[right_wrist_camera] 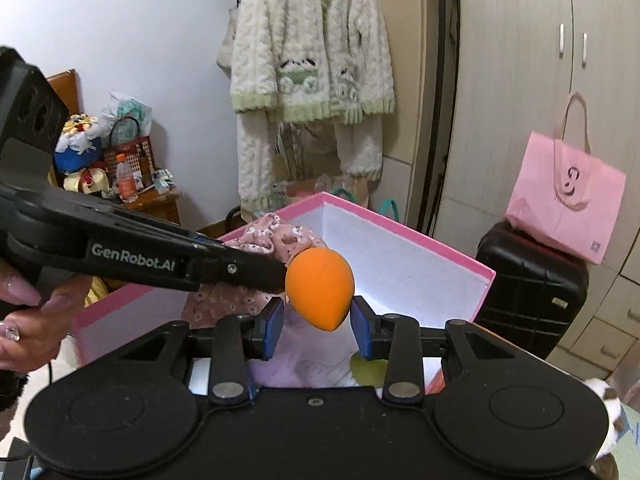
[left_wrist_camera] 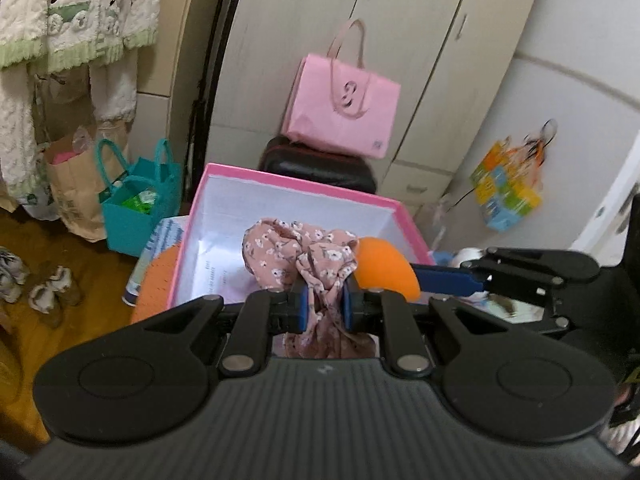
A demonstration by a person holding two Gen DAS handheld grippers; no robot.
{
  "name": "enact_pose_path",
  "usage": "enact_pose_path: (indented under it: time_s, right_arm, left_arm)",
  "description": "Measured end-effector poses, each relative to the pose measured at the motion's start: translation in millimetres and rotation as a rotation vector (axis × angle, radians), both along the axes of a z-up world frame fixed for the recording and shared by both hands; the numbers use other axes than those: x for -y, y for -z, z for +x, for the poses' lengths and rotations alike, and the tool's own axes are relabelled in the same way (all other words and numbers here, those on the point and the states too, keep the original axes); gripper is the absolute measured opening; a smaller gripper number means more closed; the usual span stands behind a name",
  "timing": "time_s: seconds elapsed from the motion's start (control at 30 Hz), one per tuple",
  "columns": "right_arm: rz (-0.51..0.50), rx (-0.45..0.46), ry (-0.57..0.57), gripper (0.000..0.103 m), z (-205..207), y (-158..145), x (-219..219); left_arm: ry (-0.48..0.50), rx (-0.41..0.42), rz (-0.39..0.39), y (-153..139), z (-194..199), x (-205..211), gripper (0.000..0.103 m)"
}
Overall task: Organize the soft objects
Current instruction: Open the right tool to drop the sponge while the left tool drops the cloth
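My left gripper (left_wrist_camera: 323,308) is shut on a pink floral cloth (left_wrist_camera: 304,256) and holds it over the pink box (left_wrist_camera: 280,178) with white inside walls. My right gripper (right_wrist_camera: 318,326) holds an orange egg-shaped sponge (right_wrist_camera: 320,288) between its blue pads, also above the box (right_wrist_camera: 400,236). In the left wrist view the sponge (left_wrist_camera: 384,268) and the right gripper (left_wrist_camera: 440,278) sit just right of the cloth. In the right wrist view the left gripper (right_wrist_camera: 256,270) reaches in from the left with the cloth (right_wrist_camera: 276,240), next to the sponge.
A black suitcase (left_wrist_camera: 320,168) with a pink paper bag (left_wrist_camera: 344,116) stands behind the box, before a wardrobe (left_wrist_camera: 400,20). A teal bag (left_wrist_camera: 136,200) and brown paper bag (left_wrist_camera: 72,192) are on the floor at left. A yellow-green item (right_wrist_camera: 368,370) lies in the box.
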State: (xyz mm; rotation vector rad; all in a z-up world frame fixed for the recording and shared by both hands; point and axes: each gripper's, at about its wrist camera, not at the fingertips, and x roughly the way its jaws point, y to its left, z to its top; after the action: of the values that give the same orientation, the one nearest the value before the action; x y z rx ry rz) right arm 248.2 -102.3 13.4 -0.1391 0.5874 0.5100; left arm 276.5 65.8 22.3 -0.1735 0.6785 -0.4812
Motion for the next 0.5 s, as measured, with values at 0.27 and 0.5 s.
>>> enact_pose_path:
  time_s: [0.27, 0.5]
  right_arm:
    - [-0.076, -0.067, 0.026, 0.042, 39.6, 17.8, -1.5]
    - [-0.112, -0.111, 0.057, 0.042, 59.6, 32.9, -0.8]
  left_arm:
    - [-0.055, -0.066, 0.099, 13.7, 43.0, 1.4, 0.015]
    - [-0.058, -0.092, 0.112, 21.8, 51.9, 7.7, 0.023]
